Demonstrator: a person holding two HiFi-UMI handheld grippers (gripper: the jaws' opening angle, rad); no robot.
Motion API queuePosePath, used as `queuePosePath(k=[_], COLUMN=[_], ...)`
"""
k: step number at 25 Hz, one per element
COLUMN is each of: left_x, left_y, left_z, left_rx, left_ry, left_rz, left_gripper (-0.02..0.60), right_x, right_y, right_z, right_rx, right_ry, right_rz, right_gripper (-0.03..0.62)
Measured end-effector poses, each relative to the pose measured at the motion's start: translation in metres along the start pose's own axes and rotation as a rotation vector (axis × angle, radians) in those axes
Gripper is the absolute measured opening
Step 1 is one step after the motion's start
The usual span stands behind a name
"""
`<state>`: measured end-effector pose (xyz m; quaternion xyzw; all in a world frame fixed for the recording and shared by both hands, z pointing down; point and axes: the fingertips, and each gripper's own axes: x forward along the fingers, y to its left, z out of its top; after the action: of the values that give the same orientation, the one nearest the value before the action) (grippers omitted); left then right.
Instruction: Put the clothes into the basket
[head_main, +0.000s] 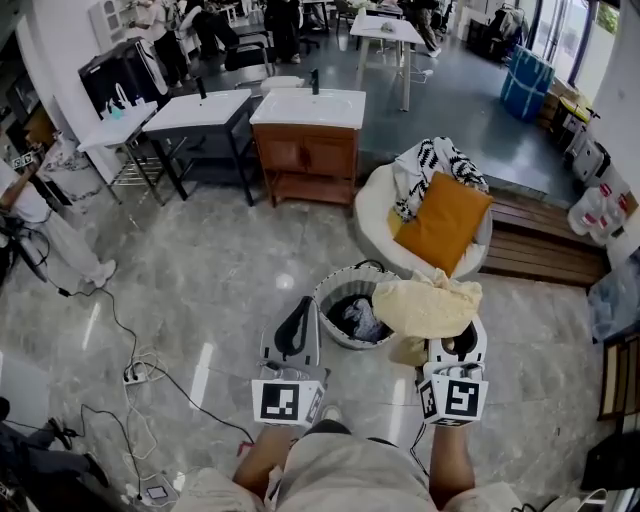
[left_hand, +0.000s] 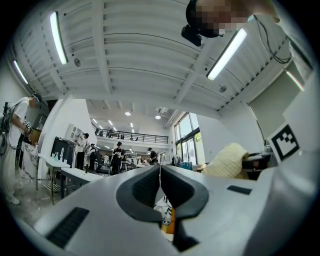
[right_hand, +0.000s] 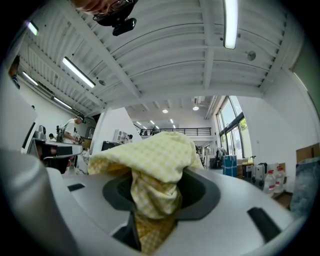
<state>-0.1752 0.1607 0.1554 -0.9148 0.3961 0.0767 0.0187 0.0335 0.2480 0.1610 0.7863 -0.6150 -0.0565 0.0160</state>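
My right gripper (head_main: 452, 345) is shut on a pale yellow checked cloth (head_main: 427, 306), which drapes over its jaws and hangs beside the basket's right rim. In the right gripper view the cloth (right_hand: 155, 175) is bunched between the pads and spills over them. The round wire basket (head_main: 331, 291) stands on the marble floor in front of me with dark and light clothes inside. My left gripper (head_main: 297, 328) hovers just left of the basket, jaws shut with nothing between them; in the left gripper view its gripper (left_hand: 160, 187) shows closed pads.
A white round chair (head_main: 375, 215) behind the basket holds a black-and-white patterned garment (head_main: 430, 165) and an orange cushion (head_main: 443, 222). A wooden vanity with a sink (head_main: 307, 140) and tables stand farther back. Cables and a power strip (head_main: 135, 375) lie on the floor at left. People stand at far left and back.
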Motion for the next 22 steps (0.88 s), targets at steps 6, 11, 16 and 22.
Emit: queuePosePath(k=[6,11,16,22], left_x=[0.025,0.046,0.078,0.131], left_y=[0.024,0.026,0.016,-0.001], left_z=[-0.006,-0.013,-0.025,-0.025], left_rx=[-0.014,-0.017,0.004,0.018], left_ry=[0.007,0.019,0.035,0.021], left_rz=[-0.011,-0.017,-0.014,-0.001], left_gripper=[0.008,0.008,0.008,0.008], right_x=[0.028,0.051,0.079,0.120], right_y=[0.010,0.004,-0.016,-0.056], right_z=[-0.004,-0.010,-0.017,-0.023], right_rx=[-0.004,0.006,0.026,0.040], right_ry=[0.013,0.013,0.003,-0.012], right_rz=[-0.012,-0.013,0.003,0.027], right_gripper=[0.167,0.167,0.167,0.167])
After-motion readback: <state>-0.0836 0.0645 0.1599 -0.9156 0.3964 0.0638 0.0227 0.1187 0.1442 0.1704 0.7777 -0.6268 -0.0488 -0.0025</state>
